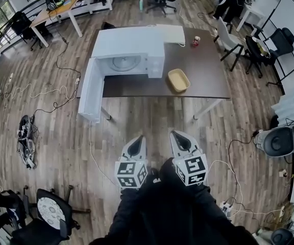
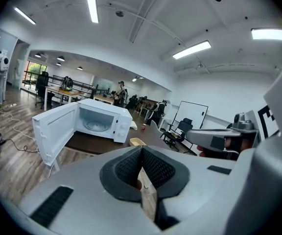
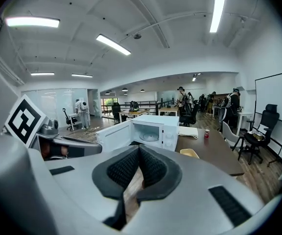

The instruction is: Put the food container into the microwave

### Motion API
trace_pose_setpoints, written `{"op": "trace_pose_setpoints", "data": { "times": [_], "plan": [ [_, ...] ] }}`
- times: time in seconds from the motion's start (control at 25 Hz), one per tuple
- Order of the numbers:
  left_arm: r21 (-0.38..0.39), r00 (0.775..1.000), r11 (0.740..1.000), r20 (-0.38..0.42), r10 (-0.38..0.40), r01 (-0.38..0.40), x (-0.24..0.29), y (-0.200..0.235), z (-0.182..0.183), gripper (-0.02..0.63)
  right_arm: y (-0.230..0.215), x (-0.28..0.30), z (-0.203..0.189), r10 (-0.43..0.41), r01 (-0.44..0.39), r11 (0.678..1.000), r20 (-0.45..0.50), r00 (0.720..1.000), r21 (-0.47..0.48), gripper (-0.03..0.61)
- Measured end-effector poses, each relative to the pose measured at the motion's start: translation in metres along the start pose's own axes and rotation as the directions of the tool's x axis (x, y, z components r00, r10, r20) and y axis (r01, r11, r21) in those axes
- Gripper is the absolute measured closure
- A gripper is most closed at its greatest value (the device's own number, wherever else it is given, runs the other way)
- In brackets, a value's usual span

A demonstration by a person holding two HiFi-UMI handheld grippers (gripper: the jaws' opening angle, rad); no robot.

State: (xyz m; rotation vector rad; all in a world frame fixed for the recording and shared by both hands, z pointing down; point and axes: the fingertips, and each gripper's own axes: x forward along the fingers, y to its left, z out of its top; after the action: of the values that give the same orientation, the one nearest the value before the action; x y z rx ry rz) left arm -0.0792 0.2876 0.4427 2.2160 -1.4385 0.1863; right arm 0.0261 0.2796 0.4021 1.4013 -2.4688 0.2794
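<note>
We're at 0 steps done | left gripper (image 1: 137,140) and right gripper (image 1: 178,136) both pinched together, empty | food container (image 1: 178,80) well ahead, untouched | microwave (image 1: 129,50) ahead-left, door (image 1: 90,93) open

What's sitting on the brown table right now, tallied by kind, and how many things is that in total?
Microwave: 1
Food container: 1
Red can: 1
White flat pad: 1
Total: 4
</note>
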Motion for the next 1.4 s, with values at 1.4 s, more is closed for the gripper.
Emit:
{"op": "trace_pose_setpoints", "data": {
  "times": [1.4],
  "plan": [
    [0.016,0.993,1.000,-0.116,0.025,-0.024,0.358,0.020,0.075,0.580,-0.295,0.241,0.004,-0.019,0.034,0.992,-0.129,0.992,0.120,0.555]
  ]
}}
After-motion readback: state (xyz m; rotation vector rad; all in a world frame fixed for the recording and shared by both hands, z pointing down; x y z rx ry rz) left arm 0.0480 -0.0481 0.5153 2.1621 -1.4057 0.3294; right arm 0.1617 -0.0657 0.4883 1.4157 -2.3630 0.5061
